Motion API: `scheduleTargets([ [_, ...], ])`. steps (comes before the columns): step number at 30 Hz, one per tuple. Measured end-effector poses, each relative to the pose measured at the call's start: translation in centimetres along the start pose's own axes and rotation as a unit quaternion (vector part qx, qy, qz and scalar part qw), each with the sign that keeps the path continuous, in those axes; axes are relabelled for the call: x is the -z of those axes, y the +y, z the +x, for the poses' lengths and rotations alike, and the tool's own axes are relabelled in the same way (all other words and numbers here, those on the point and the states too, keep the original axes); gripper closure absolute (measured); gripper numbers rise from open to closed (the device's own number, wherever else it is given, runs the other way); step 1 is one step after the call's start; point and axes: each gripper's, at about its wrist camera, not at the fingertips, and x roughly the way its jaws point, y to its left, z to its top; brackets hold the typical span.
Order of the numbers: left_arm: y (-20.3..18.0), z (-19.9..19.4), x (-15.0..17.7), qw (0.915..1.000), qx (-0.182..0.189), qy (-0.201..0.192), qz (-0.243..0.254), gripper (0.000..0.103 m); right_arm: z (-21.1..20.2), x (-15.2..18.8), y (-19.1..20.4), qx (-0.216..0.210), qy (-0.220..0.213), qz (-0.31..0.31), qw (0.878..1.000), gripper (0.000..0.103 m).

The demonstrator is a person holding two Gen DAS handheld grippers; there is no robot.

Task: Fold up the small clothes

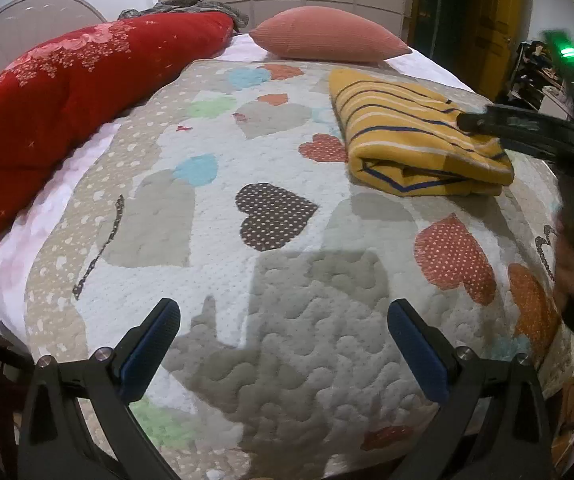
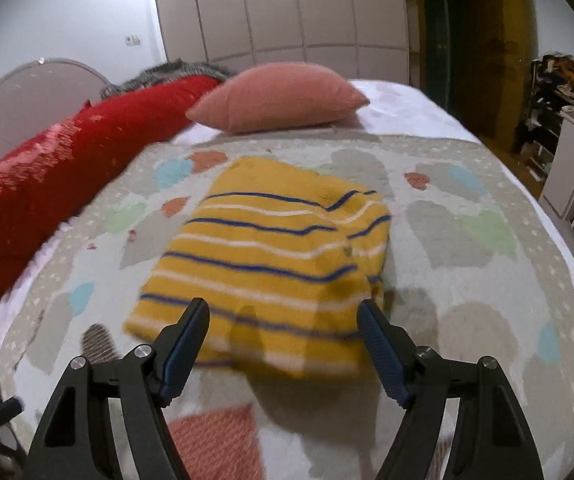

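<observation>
A: Item: folded yellow striped top (image 2: 271, 256), on our heart-print quilt (image 1: 287, 280), below the pink cushion (image 2: 279, 98); red bolster (image 1: 71, 104) lies leftward.

B: We log left gripper (image 1: 283, 320) and right gripper (image 2: 283, 320) both spread, holding nothing

Bed (image 2: 467, 280) with heart-print quilt, pink pillow (image 2: 279, 96), red bolster (image 1: 67, 92), white wardrobe doors (image 2: 279, 8), cluttered shelves (image 2: 567, 140) on right

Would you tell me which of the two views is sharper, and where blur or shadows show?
Left wrist view: sharp on the quilt, with a gripper shadow in the foreground; only the right hand-held gripper at the edge is smeared. Right wrist view: motion-blurred throughout, most on the folded yellow striped garment.
</observation>
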Motion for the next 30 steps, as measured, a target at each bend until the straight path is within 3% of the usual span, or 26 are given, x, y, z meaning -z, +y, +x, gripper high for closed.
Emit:
scheduleTargets([
  [2, 0.5, -0.1, 0.0, 1.0000, -0.002, -0.001, -0.005, 0.000, 2.6, -0.5, -1.4, 0.015, 0.035, 0.013, 0.999, 0.023],
  [4, 1.2, -0.2, 0.1, 0.9999, -0.004, -0.002, -0.011, 0.000, 4.8, -0.6, -3.1, 0.059, 0.078, 0.029, 0.995, 0.023],
  [8, 2.2, 0.4, 0.1, 0.9997, -0.002, 0.003, -0.025, 0.000, 2.4, -1.7, -3.1, 0.086, 0.044, 0.037, 0.995, 0.023],
  [12, 2.2, 1.1, -0.1, 0.9994, 0.011, 0.012, -0.031, 0.000, 1.5, -4.2, 1.4, 0.036, 0.017, -0.025, 0.999, 0.029],
  [14, 2.1, 1.0, 0.0, 0.9995, 0.012, 0.011, -0.026, 0.000, 2.3, -5.5, 3.4, 0.018, 0.015, -0.041, 0.999, 0.042],
  [17, 2.6, 0.8, 0.1, 0.9995, 0.008, 0.009, -0.029, 0.000, 6.0, -7.7, 6.0, -0.008, 0.036, -0.045, 0.998, 0.052],
  [22, 4.4, 0.7, 0.0, 0.9988, 0.002, 0.007, -0.048, 0.000, 13.4, -8.5, 6.5, 0.005, 0.109, -0.027, 0.994, 0.050],
  [26, 5.5, 0.8, 0.0, 0.9980, -0.005, 0.002, -0.063, 0.000, 11.3, -9.0, 6.3, -0.018, 0.093, -0.010, 0.995, 0.048],
  [30, 5.5, 0.6, -0.1, 0.9976, -0.001, 0.001, -0.070, 0.000, 8.9, -6.5, 4.9, -0.020, 0.087, -0.009, 0.996, 0.039],
])
